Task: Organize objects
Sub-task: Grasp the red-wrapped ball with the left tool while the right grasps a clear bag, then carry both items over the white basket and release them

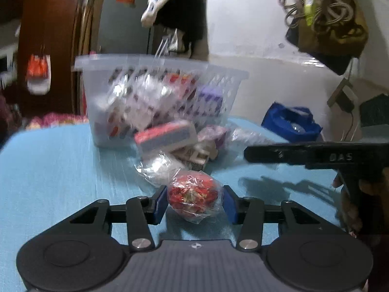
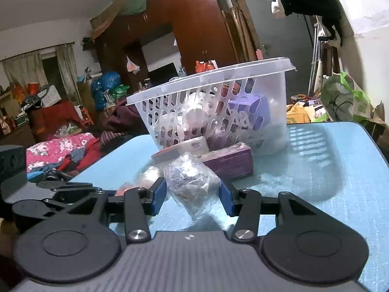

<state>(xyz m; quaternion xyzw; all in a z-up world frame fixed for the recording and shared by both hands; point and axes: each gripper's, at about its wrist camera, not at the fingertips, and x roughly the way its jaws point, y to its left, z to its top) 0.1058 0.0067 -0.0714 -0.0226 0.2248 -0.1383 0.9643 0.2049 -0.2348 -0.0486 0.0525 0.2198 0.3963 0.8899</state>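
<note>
We take the perforated translucent plastic basket point(image 1: 155, 102) as our landmark; it stands on the pale blue woven table cover point(image 1: 60, 165) and already holds boxes and wrapped items, among them a purple carton point(image 2: 250, 112). In front of the basket lies a loose heap: a flat red-and-grey box point(image 1: 167, 136), a purple rectangular pack point(image 2: 231, 160) and crinkled clear bags.

Nearest to us from the basket, our left gripper point(image 1: 195, 200) has its blue pads set against both sides of a round red bundle wrapped in crumpled clear film point(image 1: 193, 196), so we read the jaws as grasping it, on or just above the cloth.

Our right gripper point(image 2: 193, 193) brackets a lumpy transparent bag of small pale pieces point(image 2: 192, 182), also in front of the basket; its pads touch the bag's sides, jaws closed on it. In the left view the right tool shows as a black bar point(image 1: 316, 155) to the basket's right.
</note>
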